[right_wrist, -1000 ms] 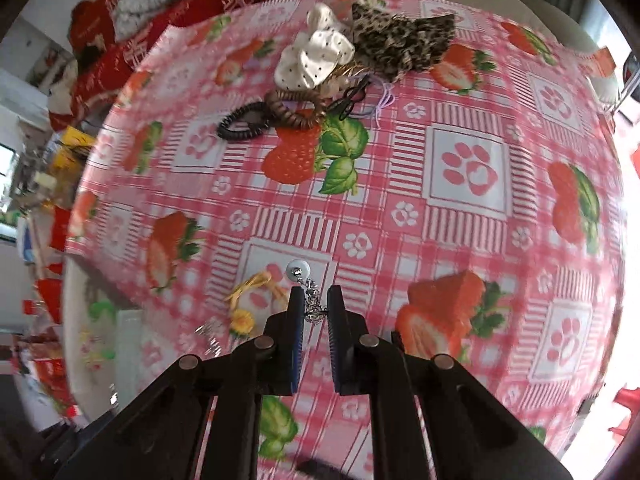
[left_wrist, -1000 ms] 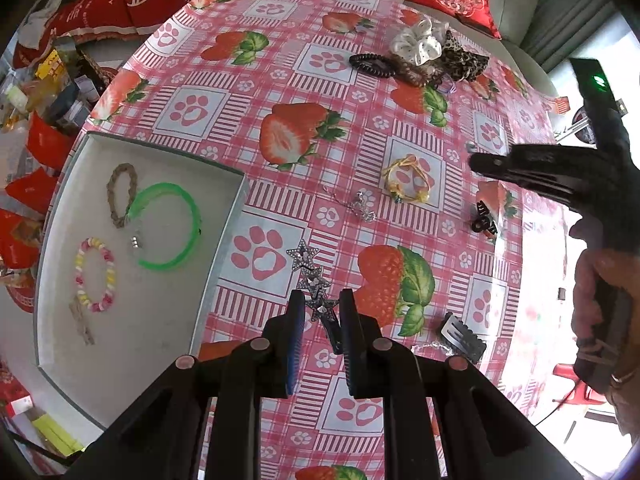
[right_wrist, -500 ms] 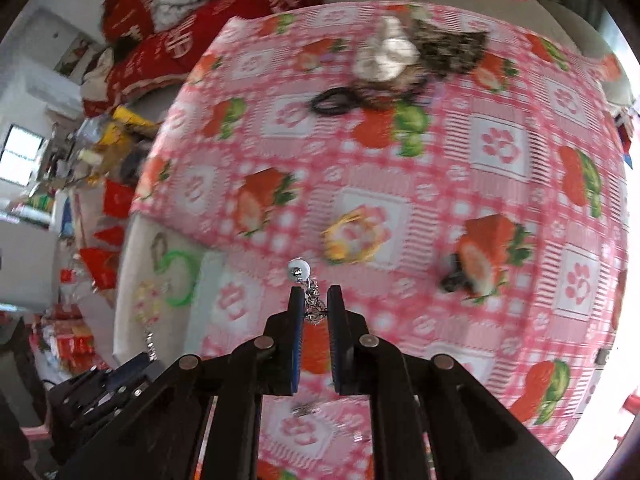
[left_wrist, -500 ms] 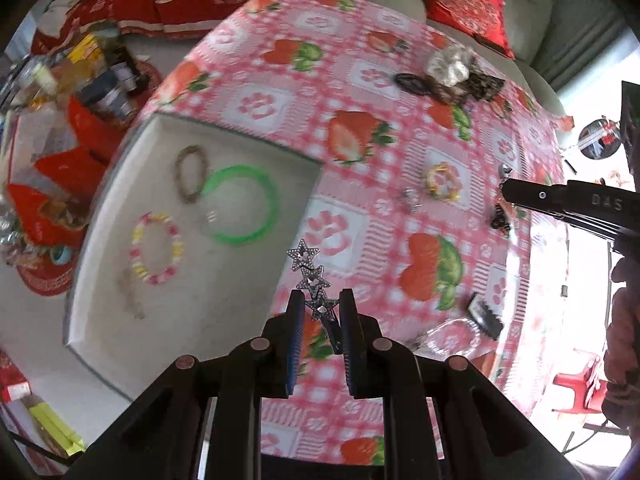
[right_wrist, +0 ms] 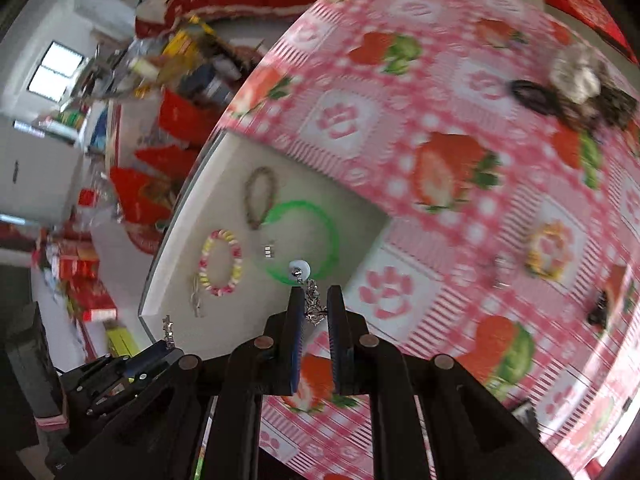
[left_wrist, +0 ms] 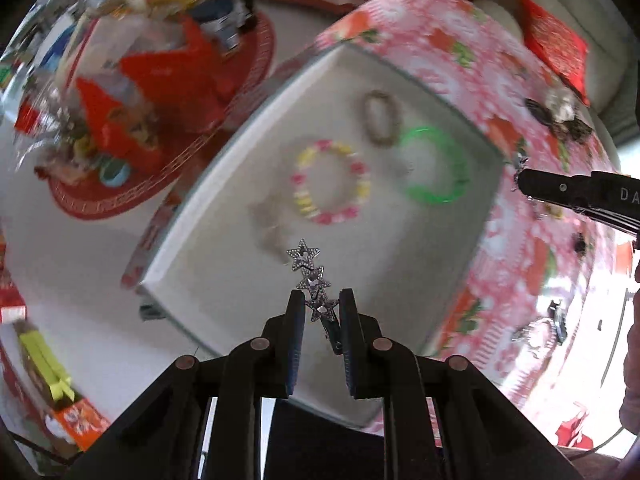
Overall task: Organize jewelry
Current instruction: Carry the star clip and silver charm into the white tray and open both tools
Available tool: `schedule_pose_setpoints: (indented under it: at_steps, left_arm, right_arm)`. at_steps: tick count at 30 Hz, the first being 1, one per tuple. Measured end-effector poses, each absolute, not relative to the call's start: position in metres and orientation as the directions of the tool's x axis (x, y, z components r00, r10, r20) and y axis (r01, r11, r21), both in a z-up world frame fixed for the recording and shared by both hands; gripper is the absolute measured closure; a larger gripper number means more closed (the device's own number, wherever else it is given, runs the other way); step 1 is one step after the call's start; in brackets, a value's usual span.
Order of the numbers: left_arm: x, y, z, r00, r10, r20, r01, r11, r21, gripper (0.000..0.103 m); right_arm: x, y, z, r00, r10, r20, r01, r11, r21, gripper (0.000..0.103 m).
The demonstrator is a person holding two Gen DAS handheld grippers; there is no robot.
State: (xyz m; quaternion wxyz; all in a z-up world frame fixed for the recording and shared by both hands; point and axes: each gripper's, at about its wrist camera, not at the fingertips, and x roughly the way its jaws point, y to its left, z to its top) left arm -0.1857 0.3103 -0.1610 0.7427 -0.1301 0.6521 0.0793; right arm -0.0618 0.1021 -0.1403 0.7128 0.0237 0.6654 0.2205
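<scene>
My left gripper [left_wrist: 320, 300] is shut on a silver star hair clip [left_wrist: 310, 270] and holds it above the near part of the white tray [left_wrist: 224, 280]. In the tray lie a green bangle [left_wrist: 436, 166], a pink-yellow bead bracelet [left_wrist: 330, 182] and a brown bracelet [left_wrist: 380, 118]. My right gripper [right_wrist: 314, 296] is shut on a pearl earring with a silver chain [right_wrist: 300, 270], above the tray's right edge near the green bangle [right_wrist: 298, 240]. The right gripper shows in the left wrist view [left_wrist: 520, 182] at the tray's far right corner.
On the strawberry tablecloth [right_wrist: 440, 160] lie a yellow scrunchie [right_wrist: 550, 250], a silver earring [right_wrist: 498, 272], a black claw clip [right_wrist: 600, 308] and a heap of hair ties [right_wrist: 572, 88]. Red packages and clutter [left_wrist: 140, 80] stand on the floor beyond the tray.
Both grippers have swung left from over the tablecloth to over the white tray, each still holding its piece.
</scene>
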Motion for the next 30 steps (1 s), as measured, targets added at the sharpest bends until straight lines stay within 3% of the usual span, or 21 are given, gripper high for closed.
schedule_pose_setpoints:
  at_steps: [10, 30]
  left_arm:
    - [-0.190, 0.355, -0.201, 0.096, -0.022, -0.995, -0.364, 0.930, -0.055, 0.081]
    - [-0.172, 0.357, -0.218, 0.109, 0.043, -0.993, -0.324, 0.946, 0.005, 0.081]
  right_arm:
    - [-0.053, 0.151, -0.182, -0.038, 0.268, -0.963, -0.322, 0.909, 0.266, 0.091]
    - [-0.001, 0.194, -0.219, -0.030, 0.192, -0.981, -0.317, 0.929, 0.191, 0.091]
